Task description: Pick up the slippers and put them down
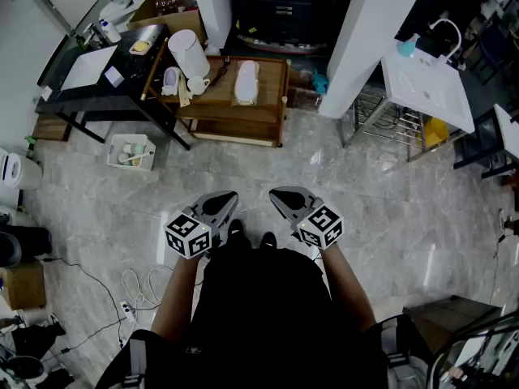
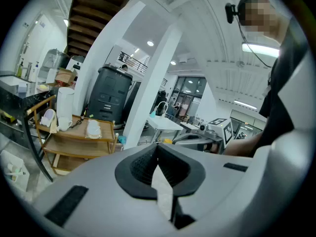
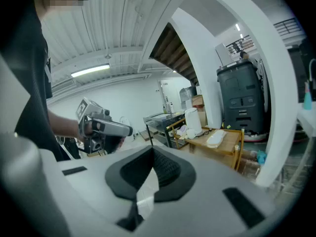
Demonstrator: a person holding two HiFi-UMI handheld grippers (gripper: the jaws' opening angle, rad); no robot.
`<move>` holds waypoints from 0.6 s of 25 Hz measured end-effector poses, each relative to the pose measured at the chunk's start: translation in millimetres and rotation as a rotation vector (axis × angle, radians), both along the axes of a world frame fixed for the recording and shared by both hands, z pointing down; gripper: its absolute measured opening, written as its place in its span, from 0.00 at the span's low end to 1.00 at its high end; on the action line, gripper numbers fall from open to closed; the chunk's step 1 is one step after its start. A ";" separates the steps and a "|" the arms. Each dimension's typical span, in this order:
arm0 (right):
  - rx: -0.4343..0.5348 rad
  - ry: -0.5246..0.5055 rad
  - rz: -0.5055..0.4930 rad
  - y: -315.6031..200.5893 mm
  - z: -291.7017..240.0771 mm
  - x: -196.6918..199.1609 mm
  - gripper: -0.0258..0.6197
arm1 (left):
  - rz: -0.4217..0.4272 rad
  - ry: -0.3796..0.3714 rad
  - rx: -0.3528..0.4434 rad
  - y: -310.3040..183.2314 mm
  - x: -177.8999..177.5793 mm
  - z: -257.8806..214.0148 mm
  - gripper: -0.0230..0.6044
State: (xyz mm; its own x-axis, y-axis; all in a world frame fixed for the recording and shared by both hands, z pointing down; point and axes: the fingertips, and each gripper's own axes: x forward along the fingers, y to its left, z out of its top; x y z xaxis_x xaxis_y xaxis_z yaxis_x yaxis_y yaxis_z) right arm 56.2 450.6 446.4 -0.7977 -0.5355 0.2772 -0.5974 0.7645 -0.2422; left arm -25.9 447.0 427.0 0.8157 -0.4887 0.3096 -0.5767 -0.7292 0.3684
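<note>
Slippers [image 1: 246,82], white, lie on the wooden cart's [image 1: 272,87] top shelf.

No legible text, brand, number or sign anywhere. Only coded square markers on left cube [image 1: 188,235] and right cube [image 1: 322,227], lower centre.

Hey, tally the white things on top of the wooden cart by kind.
Tall white jug: 1
White mug: 1
White slippers, one pile: 1
Whitish item, kind unclear: 1
Total: 4 that I can make out
</note>
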 end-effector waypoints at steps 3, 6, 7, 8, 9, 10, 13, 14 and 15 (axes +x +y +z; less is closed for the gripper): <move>-0.006 0.006 -0.018 6.5 2.8 -2.8 0.05 | -0.005 0.006 -0.002 4.0 3.2 1.5 0.05; -0.014 0.033 -0.040 12.3 8.1 -5.8 0.05 | -0.003 0.003 -0.003 6.8 5.0 3.2 0.05; -0.014 0.040 -0.047 14.3 9.2 -6.4 0.05 | -0.003 0.002 -0.003 7.8 5.5 3.5 0.06; -0.014 0.048 -0.052 15.7 9.6 -6.8 0.05 | -0.004 0.001 -0.004 8.3 6.0 3.5 0.05; -0.013 0.054 -0.056 16.4 9.5 -7.0 0.05 | -0.004 0.001 -0.005 8.4 6.3 3.1 0.05; -0.013 0.057 -0.059 16.7 9.1 -7.3 0.05 | -0.003 0.001 -0.005 8.4 6.4 2.4 0.05; -0.009 0.059 -0.062 17.1 7.8 -7.9 0.05 | -0.002 0.002 -0.003 7.8 5.9 0.9 0.05; -0.006 0.058 -0.061 16.9 7.0 -7.4 0.05 | -0.002 0.001 -0.003 7.1 6.3 0.5 0.06; -0.003 0.054 -0.061 16.7 5.5 -6.8 0.05 | -0.001 0.000 -0.002 6.5 6.9 -0.2 0.05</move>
State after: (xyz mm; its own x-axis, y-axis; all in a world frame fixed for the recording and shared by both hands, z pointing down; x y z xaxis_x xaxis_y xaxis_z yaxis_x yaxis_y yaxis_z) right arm 49.4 467.3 452.0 -0.8126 -0.4856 0.3222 -0.5622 0.7989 -0.2138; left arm -19.0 453.5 426.8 0.8153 -0.4887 0.3105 -0.5772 -0.7280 0.3699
